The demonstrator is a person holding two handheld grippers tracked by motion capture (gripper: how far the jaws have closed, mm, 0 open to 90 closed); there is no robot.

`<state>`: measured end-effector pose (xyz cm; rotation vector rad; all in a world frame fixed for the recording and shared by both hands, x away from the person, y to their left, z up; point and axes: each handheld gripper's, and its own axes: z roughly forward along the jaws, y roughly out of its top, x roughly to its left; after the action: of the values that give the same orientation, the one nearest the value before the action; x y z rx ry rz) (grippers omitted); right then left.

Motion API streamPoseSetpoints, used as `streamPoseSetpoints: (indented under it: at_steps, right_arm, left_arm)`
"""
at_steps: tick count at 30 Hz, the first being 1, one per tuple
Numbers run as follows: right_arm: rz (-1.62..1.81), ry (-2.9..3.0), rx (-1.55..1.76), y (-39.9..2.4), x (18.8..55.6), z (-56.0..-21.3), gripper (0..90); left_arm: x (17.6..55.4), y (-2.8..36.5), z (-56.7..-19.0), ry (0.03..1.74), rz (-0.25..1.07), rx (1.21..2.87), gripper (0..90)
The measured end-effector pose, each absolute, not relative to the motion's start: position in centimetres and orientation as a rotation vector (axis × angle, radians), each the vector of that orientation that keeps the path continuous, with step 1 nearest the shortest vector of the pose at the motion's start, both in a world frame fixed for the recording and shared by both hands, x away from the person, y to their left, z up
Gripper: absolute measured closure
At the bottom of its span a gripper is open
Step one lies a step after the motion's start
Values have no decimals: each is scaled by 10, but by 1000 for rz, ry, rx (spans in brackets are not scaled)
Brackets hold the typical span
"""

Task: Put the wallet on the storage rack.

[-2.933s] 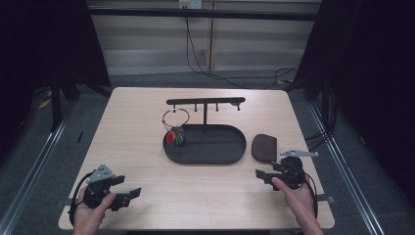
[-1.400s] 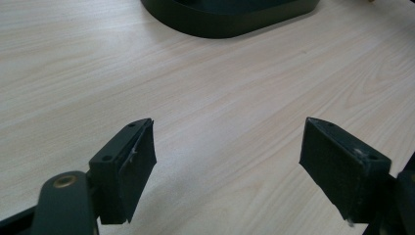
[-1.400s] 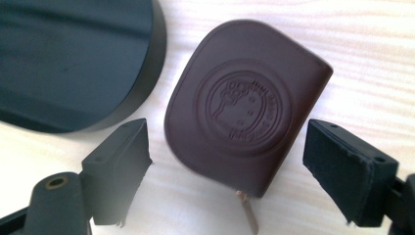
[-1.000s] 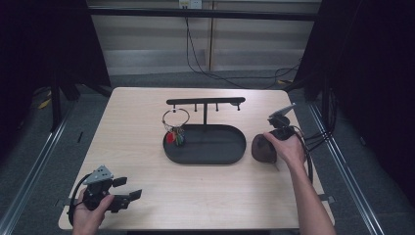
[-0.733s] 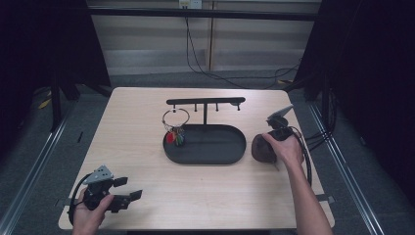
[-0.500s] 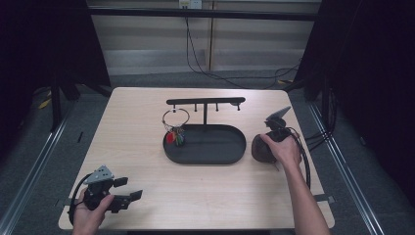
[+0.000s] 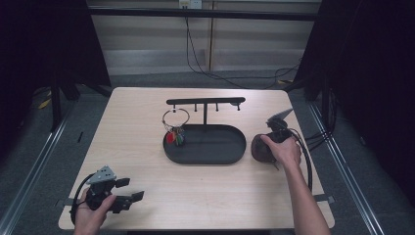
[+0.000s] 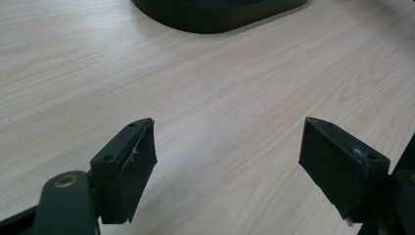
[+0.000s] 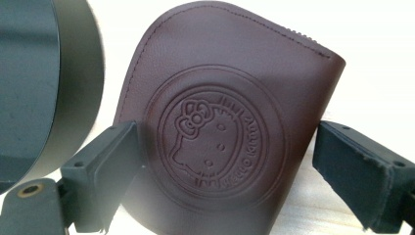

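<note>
— Since the earliest high-view frame, what has moved?

— Only the right gripper (image 7: 266,147). It left the near right edge of the table (image 7: 137,117) and travelled forward to the brown leather pouch (image 7: 259,149), where it now sits over it with the hand (image 7: 284,151) on top. The left gripper (image 7: 128,190) has stayed at the near left corner.

— And in the high view now, where does the pouch lie?

— Flat on the wood, just beside the right end of the black oval tray (image 7: 205,157). A key ring (image 7: 175,128) with red and green tags hangs from the tray's hook bar (image 7: 205,102).

— What about the left gripper view?

— Its two black pads (image 8: 132,166) stand wide apart over bare wood, nothing between them; the tray's rim (image 8: 215,19) shows at the top.

— The right gripper view?

— The pouch (image 9: 225,117), embossed with a round cartoon-cat stamp, lies between the pads (image 9: 105,166). The left pad is at the pouch's left edge, perhaps touching; the right pad stands slightly clear of its right edge. So the jaws are spread around the pouch, not pinching it. The tray wall (image 9: 80,73) is just left of it.
</note>
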<state>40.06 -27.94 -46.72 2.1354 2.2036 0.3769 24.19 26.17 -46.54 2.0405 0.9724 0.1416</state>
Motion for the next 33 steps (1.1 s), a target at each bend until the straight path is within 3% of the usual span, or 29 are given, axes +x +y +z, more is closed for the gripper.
streamPoseSetpoints:
  at_steps: [7,18,22,26,30,31,33]
  right_arm:
    - [433,2187,2219,-285,401,-472,91]
    - [416,2165,2256,-282,401,-468,176]
    - [429,2124,2248,-284,399,-459,292]
    - [419,2113,2239,-281,398,-456,299]
    - [453,2082,2224,-281,397,-450,403]
    - [480,2078,2238,-284,396,-442,481]
    - [504,2081,2230,-286,396,-438,515]
  left_arm:
    - [241,261,-465,962,136,2052,213]
    - [242,258,-467,964,133,2060,214]
    - [242,260,-467,962,135,2056,214]
    - [242,260,-467,957,135,2054,213]
    - [242,260,-467,953,133,2058,214]
    - [242,259,-467,954,133,2058,214]
    - [242,259,-467,954,133,2058,214]
